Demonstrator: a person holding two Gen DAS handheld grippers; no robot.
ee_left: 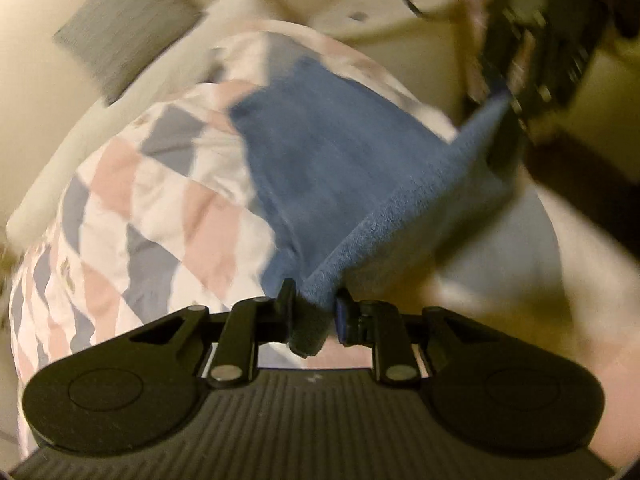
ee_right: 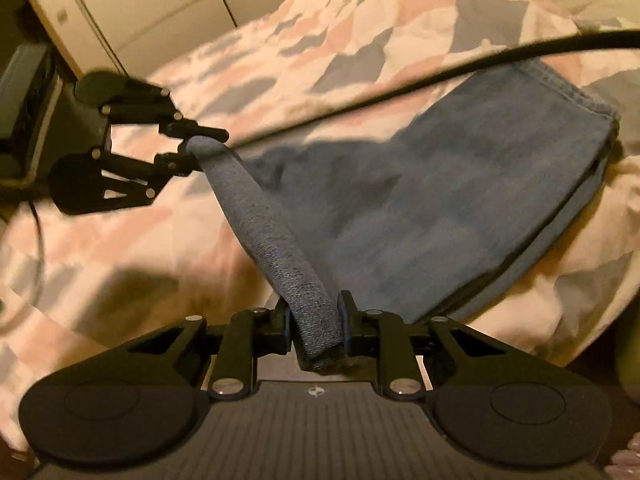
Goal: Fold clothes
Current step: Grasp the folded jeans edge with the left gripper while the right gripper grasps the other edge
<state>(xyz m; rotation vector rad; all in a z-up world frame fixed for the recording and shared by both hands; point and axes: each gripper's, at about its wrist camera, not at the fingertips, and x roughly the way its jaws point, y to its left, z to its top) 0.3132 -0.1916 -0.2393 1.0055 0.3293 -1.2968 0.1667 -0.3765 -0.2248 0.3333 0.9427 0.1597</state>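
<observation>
Pinching a bunched edge of the blue garment point(ee_right: 460, 184), the right gripper point(ee_right: 314, 322) has its fingers point(ee_right: 345, 312) closed tight on the cloth. The left gripper point(ee_left: 314, 308) grips the opposite end the same way, its fingers point(ee_left: 286, 300) shut on the fabric. Between the 2 grippers the held edge runs lifted and taut, while the rest of the garment lies spread on the bed's patterned quilt point(ee_right: 360, 20), near a grey pillow point(ee_left: 124, 32).
</observation>
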